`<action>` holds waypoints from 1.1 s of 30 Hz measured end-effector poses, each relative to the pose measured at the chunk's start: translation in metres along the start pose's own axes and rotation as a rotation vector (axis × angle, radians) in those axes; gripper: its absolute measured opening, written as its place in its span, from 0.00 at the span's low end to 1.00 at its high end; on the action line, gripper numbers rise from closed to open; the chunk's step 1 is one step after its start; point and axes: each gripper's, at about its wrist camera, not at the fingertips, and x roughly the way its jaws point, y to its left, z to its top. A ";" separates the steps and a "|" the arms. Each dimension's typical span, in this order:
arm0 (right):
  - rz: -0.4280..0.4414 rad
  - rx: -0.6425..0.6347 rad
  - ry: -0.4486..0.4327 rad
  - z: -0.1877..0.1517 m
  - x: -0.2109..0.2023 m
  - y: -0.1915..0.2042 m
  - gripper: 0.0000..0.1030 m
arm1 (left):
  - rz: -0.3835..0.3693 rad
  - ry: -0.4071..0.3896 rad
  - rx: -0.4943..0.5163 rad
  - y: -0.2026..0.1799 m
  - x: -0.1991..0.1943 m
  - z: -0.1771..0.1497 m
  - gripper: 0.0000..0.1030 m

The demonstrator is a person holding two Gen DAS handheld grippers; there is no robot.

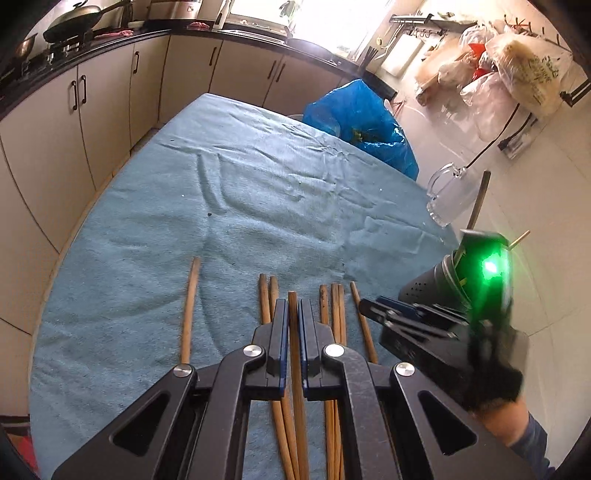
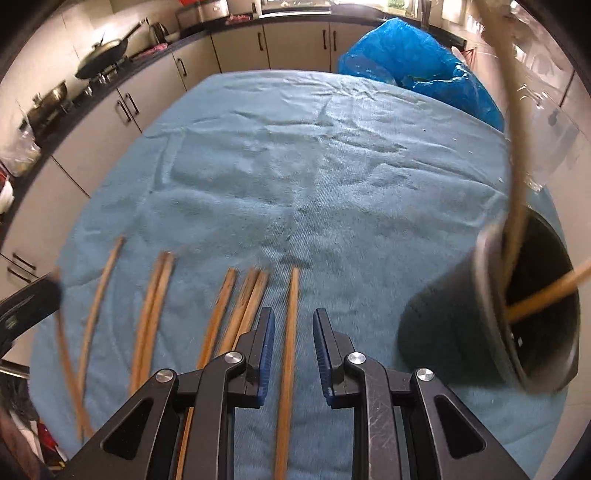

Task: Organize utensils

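Observation:
Several wooden chopsticks [image 1: 334, 317] lie side by side on the blue towel [image 1: 258, 206] near the front edge. My left gripper [image 1: 293, 306] is shut on one chopstick [image 1: 295, 354], which runs between its blue pads. My right gripper [image 2: 293, 325] is open, its jaws either side of the rightmost chopstick [image 2: 290, 350] without touching it. The right gripper also shows in the left wrist view [image 1: 373, 308]. A dark utensil holder [image 2: 491, 321] stands at the right with two chopsticks [image 2: 517, 206] in it; it also shows in the left wrist view [image 1: 432, 284].
A clear glass mug [image 1: 448, 195] stands at the towel's right edge. A blue plastic bag [image 1: 364, 122] sits at the far right corner. Kitchen cabinets [image 1: 92, 122] and a stove with a wok [image 1: 74, 22] run along the left and back.

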 end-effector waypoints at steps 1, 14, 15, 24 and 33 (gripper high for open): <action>-0.003 0.005 0.010 0.003 0.004 0.000 0.22 | -0.004 -0.002 -0.002 0.001 0.000 0.000 0.05; -0.021 -0.029 0.042 0.018 0.022 0.003 0.06 | -0.021 -0.021 -0.005 0.002 -0.007 -0.001 0.05; -0.009 -0.023 0.035 0.017 0.020 0.002 0.06 | -0.022 -0.023 -0.001 0.001 -0.009 -0.001 0.05; 0.150 0.006 -0.283 -0.013 -0.095 -0.007 0.06 | -0.029 -0.114 0.063 -0.030 -0.046 -0.004 0.04; 0.227 0.028 -0.577 -0.077 -0.186 -0.019 0.06 | -0.034 -0.254 0.151 -0.065 -0.101 -0.022 0.05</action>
